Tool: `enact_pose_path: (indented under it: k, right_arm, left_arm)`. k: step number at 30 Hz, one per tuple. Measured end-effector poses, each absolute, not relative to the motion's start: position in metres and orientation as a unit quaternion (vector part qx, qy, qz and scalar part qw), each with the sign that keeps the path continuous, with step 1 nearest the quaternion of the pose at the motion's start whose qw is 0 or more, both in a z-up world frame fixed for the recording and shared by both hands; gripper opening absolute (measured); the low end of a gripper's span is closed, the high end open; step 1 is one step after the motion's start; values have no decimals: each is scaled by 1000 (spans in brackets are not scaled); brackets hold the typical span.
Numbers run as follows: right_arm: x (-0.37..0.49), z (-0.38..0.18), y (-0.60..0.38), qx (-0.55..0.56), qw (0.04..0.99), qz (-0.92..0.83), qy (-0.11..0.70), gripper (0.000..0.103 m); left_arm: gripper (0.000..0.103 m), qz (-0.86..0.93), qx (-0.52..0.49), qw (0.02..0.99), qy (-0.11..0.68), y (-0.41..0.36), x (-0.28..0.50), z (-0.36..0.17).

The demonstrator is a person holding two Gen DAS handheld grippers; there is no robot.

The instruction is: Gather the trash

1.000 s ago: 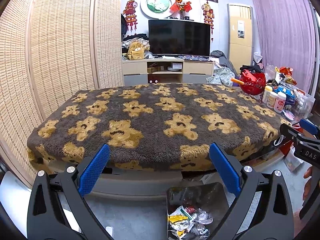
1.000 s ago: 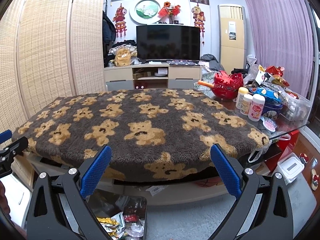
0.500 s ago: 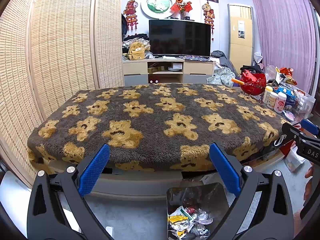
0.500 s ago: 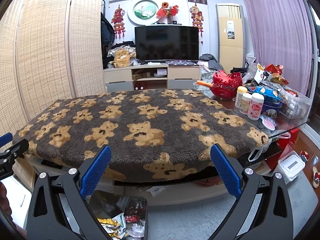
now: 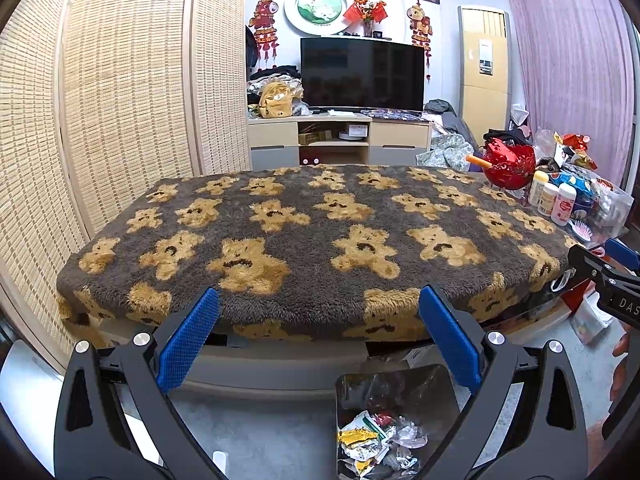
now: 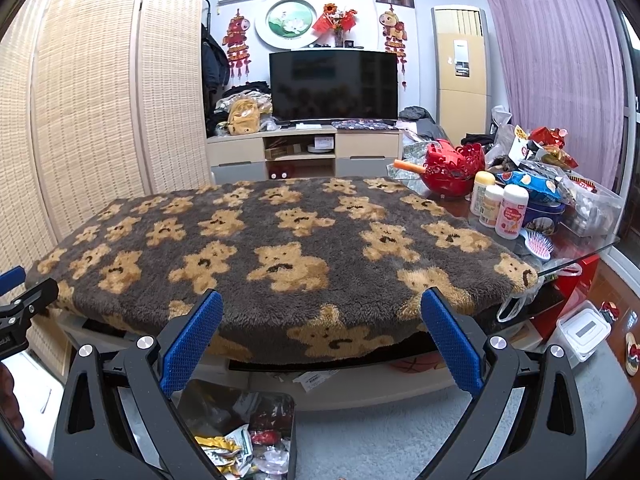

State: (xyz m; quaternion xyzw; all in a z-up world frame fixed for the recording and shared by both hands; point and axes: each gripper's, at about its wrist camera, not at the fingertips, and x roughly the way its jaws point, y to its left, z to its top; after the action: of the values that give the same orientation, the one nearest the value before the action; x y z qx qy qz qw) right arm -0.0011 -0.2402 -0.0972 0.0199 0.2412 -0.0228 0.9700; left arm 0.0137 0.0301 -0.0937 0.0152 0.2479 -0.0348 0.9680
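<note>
A dark trash bin point(image 5: 394, 400) with crumpled wrappers point(image 5: 374, 438) inside stands on the floor in front of the table; it also shows in the right wrist view point(image 6: 276, 412). My left gripper point(image 5: 320, 338) is open and empty, held in front of the table edge above the bin. My right gripper point(image 6: 322, 338) is open and empty, to the right of the bin. The table wears a grey fleece cover with tan bears point(image 5: 312, 232), bare of loose trash in both views.
At the table's right end stand a red basket point(image 6: 450, 170), white bottles point(image 6: 502, 210), snack bags point(image 6: 528, 184) and a pink hairbrush point(image 6: 538, 244). A white lidded box point(image 6: 582, 332) sits on the floor at right. A woven screen point(image 5: 120, 92) stands at left.
Both grippers have drifted slightly back and up from the table. Nothing was taken hold of or let go.
</note>
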Motion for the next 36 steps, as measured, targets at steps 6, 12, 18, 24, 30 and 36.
enact_pose_path:
  k: [6,12,18,24,30,36]
  right_arm:
    - [-1,-97,-240,21,970,-23,241,100]
    - [-1,-97,-241,22,970,-23,241,100]
    - [-1,-97,-242,22,970,-22,241,100]
    - [-2,-97,-242,22,970,-23,241,100]
    - [-2,-97,-242,22,970,-23,241,100]
    - [-2,-97,-241,22,970,-23,242,100]
  left_arm:
    - [95,-35,15,968,248,30,14,-94]
    - [95,-35,16,968,247,32,14,-93]
    - [95,-36,15,968,248,32,14,-93]
    - [95,-36,15,968,248,32,14,-93]
    - [95,-36,14,968,248,31,14,-93]
    - [95,-31,15,968,247,30,14,-93]
